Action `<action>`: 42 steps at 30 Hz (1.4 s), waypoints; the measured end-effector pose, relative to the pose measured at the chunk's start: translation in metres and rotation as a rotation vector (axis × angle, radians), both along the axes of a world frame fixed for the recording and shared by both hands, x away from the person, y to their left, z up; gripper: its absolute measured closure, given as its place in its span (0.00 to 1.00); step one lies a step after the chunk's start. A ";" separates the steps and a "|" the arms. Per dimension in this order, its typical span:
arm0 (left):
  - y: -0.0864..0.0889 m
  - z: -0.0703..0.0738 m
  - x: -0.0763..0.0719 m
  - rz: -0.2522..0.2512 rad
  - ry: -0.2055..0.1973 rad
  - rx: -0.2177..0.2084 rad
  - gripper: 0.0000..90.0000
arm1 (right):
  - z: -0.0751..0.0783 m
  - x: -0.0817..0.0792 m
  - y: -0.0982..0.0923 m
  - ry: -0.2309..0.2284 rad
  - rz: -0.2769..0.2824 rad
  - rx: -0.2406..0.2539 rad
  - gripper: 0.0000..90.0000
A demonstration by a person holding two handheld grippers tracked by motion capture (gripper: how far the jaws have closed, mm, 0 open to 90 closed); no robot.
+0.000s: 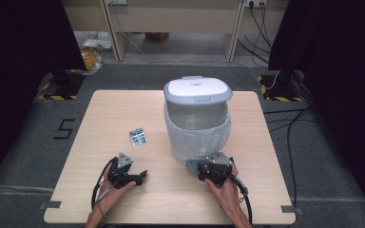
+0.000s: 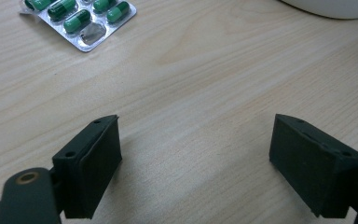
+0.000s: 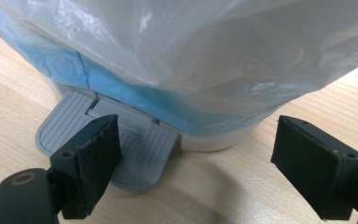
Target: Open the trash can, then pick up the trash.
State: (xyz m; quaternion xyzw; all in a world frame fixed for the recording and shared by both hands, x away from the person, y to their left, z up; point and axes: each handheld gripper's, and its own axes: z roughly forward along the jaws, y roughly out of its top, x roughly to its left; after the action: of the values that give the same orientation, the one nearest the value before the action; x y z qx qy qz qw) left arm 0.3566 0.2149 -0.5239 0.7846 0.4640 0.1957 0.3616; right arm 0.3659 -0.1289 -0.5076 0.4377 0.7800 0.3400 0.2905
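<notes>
Wooden table [image 1: 123,114]: grey pedal [image 3: 116,140] of bin [image 1: 197,118] just ahead of right gripper [image 3: 209,163] spread jaws.

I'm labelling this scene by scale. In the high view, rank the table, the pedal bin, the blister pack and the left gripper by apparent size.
1. table
2. pedal bin
3. left gripper, though nearness to the camera may inflate it
4. blister pack
</notes>
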 end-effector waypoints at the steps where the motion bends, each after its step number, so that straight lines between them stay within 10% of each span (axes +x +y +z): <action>1: 0.000 0.000 0.000 -0.001 0.000 0.001 0.17 | 0.000 0.000 0.000 0.005 0.002 0.000 0.17; 32: 0.001 0.000 0.000 -0.009 0.000 -0.006 0.19 | -0.004 0.003 -0.001 0.024 0.001 0.010 0.17; 42: 0.009 0.010 0.006 0.095 -0.091 -0.079 0.20 | -0.004 0.002 0.000 0.018 -0.003 0.010 0.17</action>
State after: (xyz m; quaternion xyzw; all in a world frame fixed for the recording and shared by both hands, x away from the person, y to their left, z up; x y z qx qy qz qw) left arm 0.3631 0.2242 -0.5144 0.7371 0.4911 0.2298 0.4034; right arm 0.3682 -0.1292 -0.5120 0.4434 0.7802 0.3395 0.2818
